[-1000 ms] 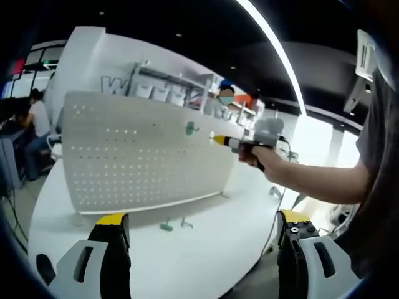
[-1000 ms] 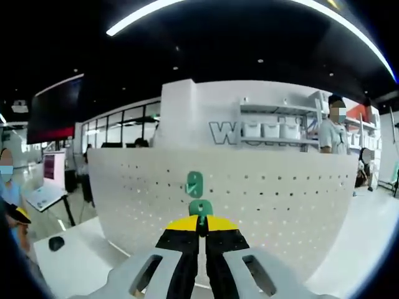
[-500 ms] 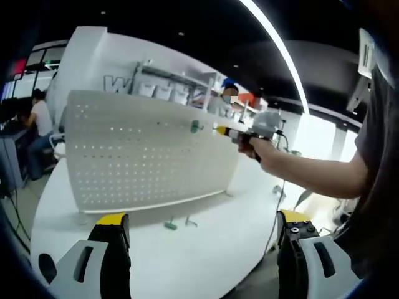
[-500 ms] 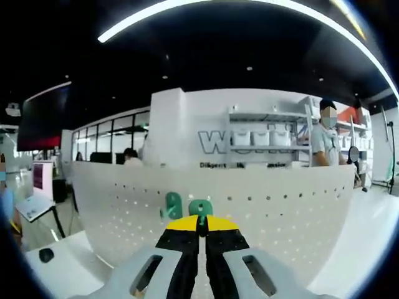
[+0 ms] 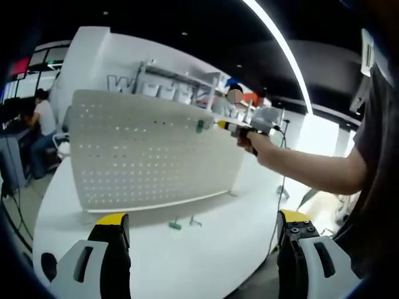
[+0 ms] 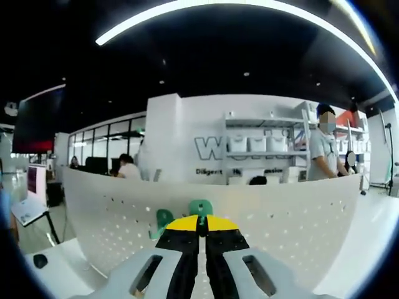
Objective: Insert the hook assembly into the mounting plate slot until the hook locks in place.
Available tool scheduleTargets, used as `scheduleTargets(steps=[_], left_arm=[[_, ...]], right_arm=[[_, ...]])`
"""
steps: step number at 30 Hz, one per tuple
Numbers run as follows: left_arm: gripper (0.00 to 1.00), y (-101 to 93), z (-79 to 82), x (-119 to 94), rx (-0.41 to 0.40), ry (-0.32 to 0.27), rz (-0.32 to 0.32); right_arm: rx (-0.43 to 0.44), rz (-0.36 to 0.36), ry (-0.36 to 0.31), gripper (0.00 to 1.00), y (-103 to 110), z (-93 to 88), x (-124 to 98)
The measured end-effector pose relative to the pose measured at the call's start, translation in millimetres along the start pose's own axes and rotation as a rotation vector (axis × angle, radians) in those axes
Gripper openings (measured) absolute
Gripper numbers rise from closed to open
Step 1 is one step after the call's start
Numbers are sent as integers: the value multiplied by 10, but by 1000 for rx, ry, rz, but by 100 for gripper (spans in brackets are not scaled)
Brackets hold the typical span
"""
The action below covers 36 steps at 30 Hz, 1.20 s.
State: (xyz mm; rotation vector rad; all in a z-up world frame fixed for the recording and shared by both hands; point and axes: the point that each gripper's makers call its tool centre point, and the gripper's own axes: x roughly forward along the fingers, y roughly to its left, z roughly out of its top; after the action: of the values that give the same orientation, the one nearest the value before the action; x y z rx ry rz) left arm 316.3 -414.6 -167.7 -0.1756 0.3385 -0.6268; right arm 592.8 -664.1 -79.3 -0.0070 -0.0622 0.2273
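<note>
one pegboard, two loose hooks

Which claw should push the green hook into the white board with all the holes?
The right claw. Its jaws are shut on a green hook, up by the pegboard. The left claw hangs open and empty over the table.

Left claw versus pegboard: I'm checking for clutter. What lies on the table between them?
In the left gripper view, two small hooks lie on the white table between the open left claw and the pegboard.
</note>
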Motion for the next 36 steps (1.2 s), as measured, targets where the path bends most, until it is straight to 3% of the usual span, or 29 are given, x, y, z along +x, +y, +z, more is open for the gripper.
scheduleTargets(steps=[13, 27, 32, 36], left_arm=[[100, 83, 14, -22, -3, -4, 25], [100, 144, 44, -85, -7, -27, 50], [100, 154, -14, -69, 4, 6, 50], [100, 166, 97, -97, -1, -36, 55]], right_arm=[[20, -54, -9, 0, -98, -82, 76], [-8, -58, -6, 0, -85, -85, 89], [-19, -46, -9, 0, -10, -74, 89], [-19, -47, -5, 0, 11, -78, 68]])
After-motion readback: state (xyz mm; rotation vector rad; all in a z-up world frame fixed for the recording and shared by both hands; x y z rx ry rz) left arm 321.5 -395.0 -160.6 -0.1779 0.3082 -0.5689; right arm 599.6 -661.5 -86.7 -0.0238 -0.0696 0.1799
